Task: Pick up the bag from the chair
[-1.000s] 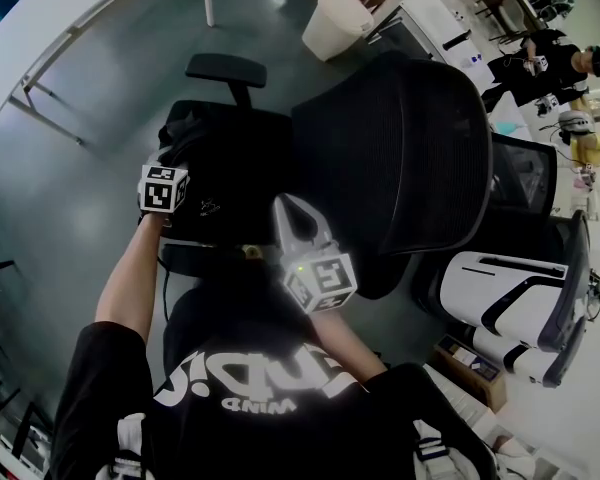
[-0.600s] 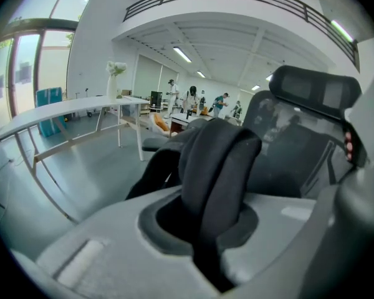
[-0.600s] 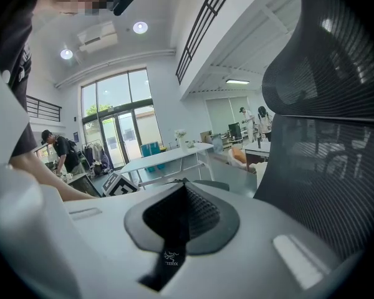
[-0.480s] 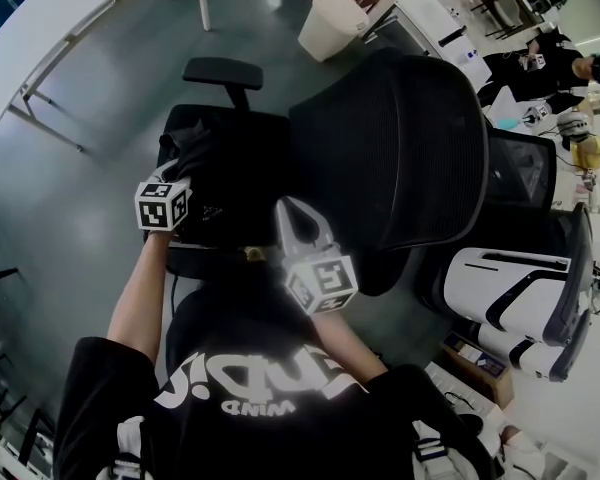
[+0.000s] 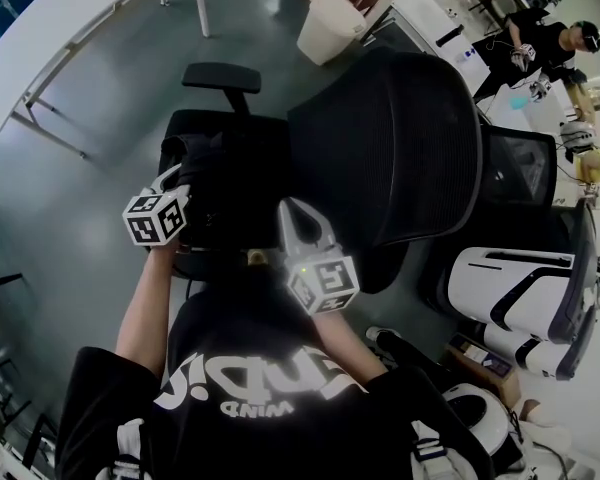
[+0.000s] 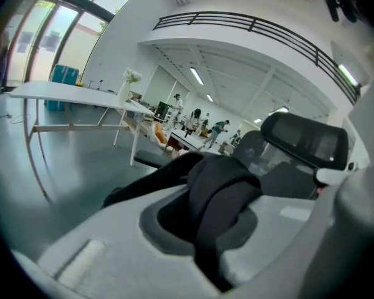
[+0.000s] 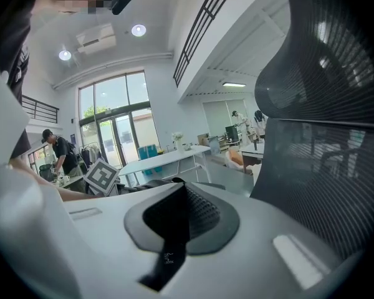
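A black bag (image 5: pixel 230 173) lies on the seat of a black mesh-backed office chair (image 5: pixel 390 148). My left gripper (image 5: pixel 183 163) is at the bag's left end. In the left gripper view, the left gripper (image 6: pixel 227 182) is shut on a black strap (image 6: pixel 221 204) of the bag, which bulges out between the fingers. My right gripper (image 5: pixel 286 206) hovers at the bag's right edge, just in front of the chair back. In the right gripper view, the right gripper (image 7: pixel 177 189) is shut, and only dark surfaces show through the gap between its fingers.
The chair's armrest (image 5: pixel 222 73) sticks out beyond the bag. A white table (image 5: pixel 70 28) and a white bin (image 5: pixel 330 23) stand on the grey floor behind. A second chair and white-and-black equipment (image 5: pixel 510 288) crowd the right side. People (image 5: pixel 550 43) work far right.
The left gripper has drawn back toward me and slightly down-left, keeping the strap in its jaws. The right gripper has stayed where it was.
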